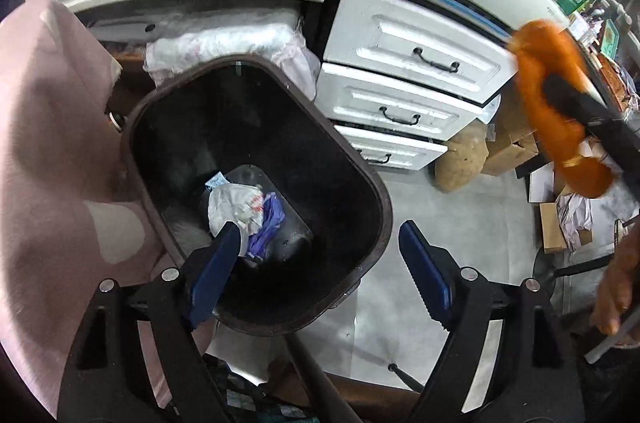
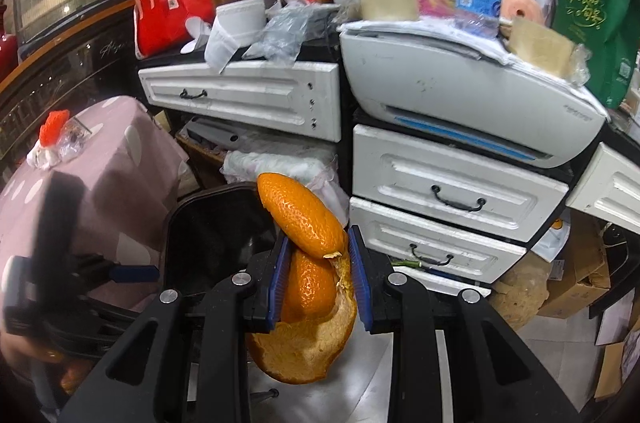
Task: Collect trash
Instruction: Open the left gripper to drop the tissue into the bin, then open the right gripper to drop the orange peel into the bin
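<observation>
**Now: peel risk at the bin rim**

Currently, the orange peel (image 2: 312, 263) is being clamped in the right claw (image 2: 318, 275), short of the dark bin (image 1: 256, 191). The left claw (image 1: 320, 271) is being held apart, empty, above crumpled trash (image 1: 240, 211). If released early, the peel is likely being dropped on the floor (image 1: 460, 243).

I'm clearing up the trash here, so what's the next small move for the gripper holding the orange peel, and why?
Probably carry the right gripper leftward until it is over the open trash bin, then release. Its pads are clamped on the orange peel, which hangs beside the bin's rim, not above the opening. The left gripper is open and empty above the bin, where crumpled paper already lies.
</observation>
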Demonstrator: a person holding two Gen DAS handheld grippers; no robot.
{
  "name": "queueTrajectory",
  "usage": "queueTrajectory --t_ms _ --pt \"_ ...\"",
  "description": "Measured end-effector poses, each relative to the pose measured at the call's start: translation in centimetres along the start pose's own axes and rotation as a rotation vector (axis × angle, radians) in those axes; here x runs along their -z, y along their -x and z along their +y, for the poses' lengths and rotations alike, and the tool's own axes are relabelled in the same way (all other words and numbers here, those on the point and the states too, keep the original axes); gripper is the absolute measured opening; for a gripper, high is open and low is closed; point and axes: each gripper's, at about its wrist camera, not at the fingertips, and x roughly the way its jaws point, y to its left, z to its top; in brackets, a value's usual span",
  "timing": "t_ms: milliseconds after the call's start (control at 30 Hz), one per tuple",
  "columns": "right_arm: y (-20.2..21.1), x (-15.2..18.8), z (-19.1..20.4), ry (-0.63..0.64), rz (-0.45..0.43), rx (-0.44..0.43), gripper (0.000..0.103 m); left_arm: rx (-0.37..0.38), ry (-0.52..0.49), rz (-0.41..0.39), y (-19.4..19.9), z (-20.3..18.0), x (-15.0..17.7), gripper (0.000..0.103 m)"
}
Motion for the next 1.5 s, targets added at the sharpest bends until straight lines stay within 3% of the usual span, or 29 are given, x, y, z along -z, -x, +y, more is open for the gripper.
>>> queueTrajectory --t_ms 233,400,533,733,1067,1167,1267,1500 --pt "-3.9 0.3 0.8 -0.013 0.109 -0.089 0.029 -0.029 -0.019 -0.150 6.4 -0.6 0.7 0.083" --pt "-8.5 1.1 3.9 0.027 0.235 -0.173 0.029 -0.080 -0.020 -0.299 11.9 -0.3 1.4 0.090" --pt "-12.5 2.3 7.3 0.072 0.340 -0.217 0.029 -0.123 0.002 -0.345 14.3 1.0 2.1 0.091" --pt "-16.7 4.2 10.7 0.118 0.451 -0.223 0.029 -0.170 0.060 -0.345 15.6 3.6 3.5 0.092" --pt "-20.3 6.1 12.5 0.138 0.561 -0.163 0.033 -0.268 0.162 -0.338 16.9 9.0 6.5 0.092" --pt "-21.0 6.3 12.7 0.146 0.570 -0.148 0.039 -0.303 0.180 -0.332 17.0 10.1 7.2 0.093" --pt "-20.8 5.8 12.9 0.134 0.551 -0.146 0.054 -0.330 0.189 -0.331 17.1 10.8 7.7 0.093" --pt "-17.9 4.3 13.1 0.169 0.455 -0.113 0.060 -0.374 0.194 -0.326 17.5 11.8 8.4 0.094"
